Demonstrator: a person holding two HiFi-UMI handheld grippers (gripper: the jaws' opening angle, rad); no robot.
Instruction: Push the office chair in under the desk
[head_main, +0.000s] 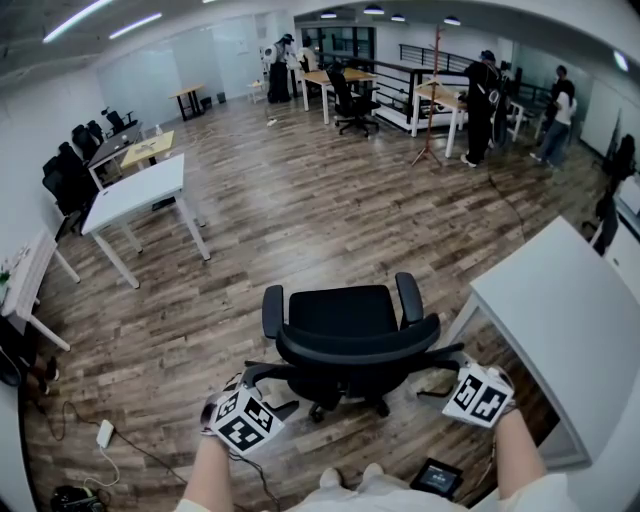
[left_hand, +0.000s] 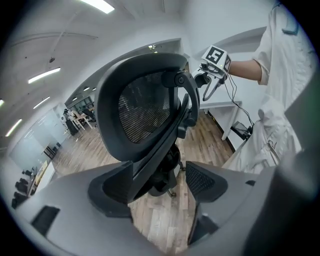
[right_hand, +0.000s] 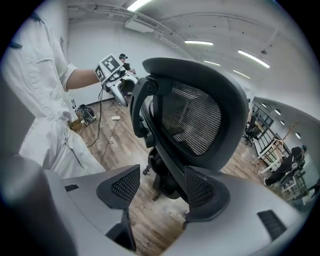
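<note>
Standing behind the office chair (head_main: 345, 340), the person holds one claw at each side of its backrest. The left claw (left_hand: 160, 180) is spread wide, with the backrest's edge between its jaws but not pinched. The right claw (right_hand: 160, 187) is spread too and pinches nothing. The table (head_main: 570, 320) is to the right of the chair, and the chair is not under it yet. I judge this as the grasping step. Next, both claws should take hold of the backrest, then turn the chair and roll it toward the table.
</note>
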